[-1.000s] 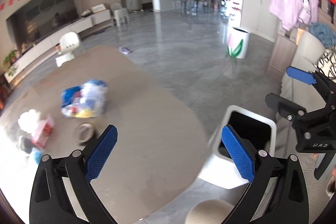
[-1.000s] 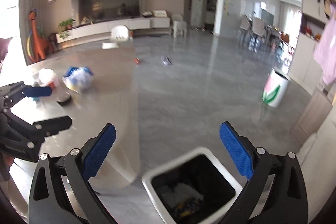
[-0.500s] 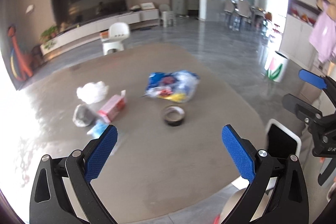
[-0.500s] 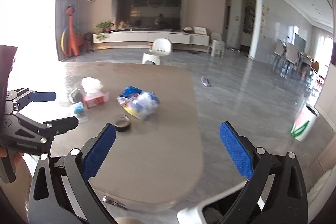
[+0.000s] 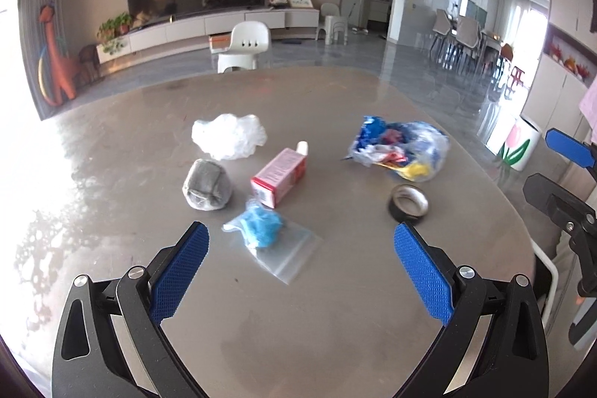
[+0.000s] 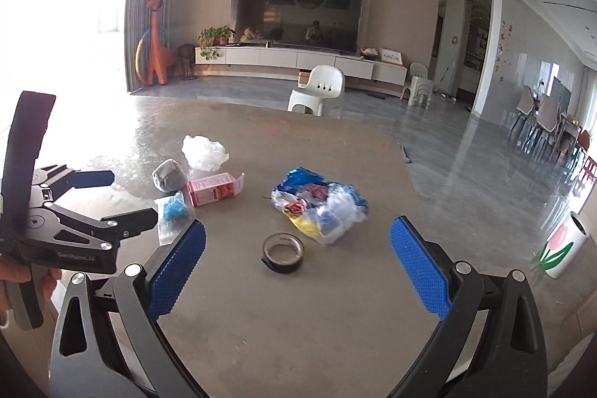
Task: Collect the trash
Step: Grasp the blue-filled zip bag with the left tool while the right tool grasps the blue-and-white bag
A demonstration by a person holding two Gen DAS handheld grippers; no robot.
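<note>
Trash lies on a brown table (image 5: 298, 323): a clear bag with blue stuff (image 5: 266, 234), a pink carton (image 5: 279, 177), a grey wad (image 5: 207, 185), a white crumpled plastic (image 5: 228, 136), a tape roll (image 5: 409, 203) and a bag of mixed colourful wrappers (image 5: 401, 148). My left gripper (image 5: 298, 275) is open and empty just short of the clear bag. My right gripper (image 6: 296, 267) is open and empty, with the tape roll (image 6: 283, 252) between its fingertips' line and the wrapper bag (image 6: 321, 207) beyond. The left gripper also shows in the right wrist view (image 6: 100, 196).
A white bin's rim (image 5: 548, 286) shows at the table's right edge. A white flower-print bin (image 6: 563, 248) stands on the floor to the right. A white chair (image 5: 244, 47) stands behind the table. The grey tiled floor spreads to the right.
Both grippers have swung left from the white bin to face the table's trash. Both stayed open and empty.
</note>
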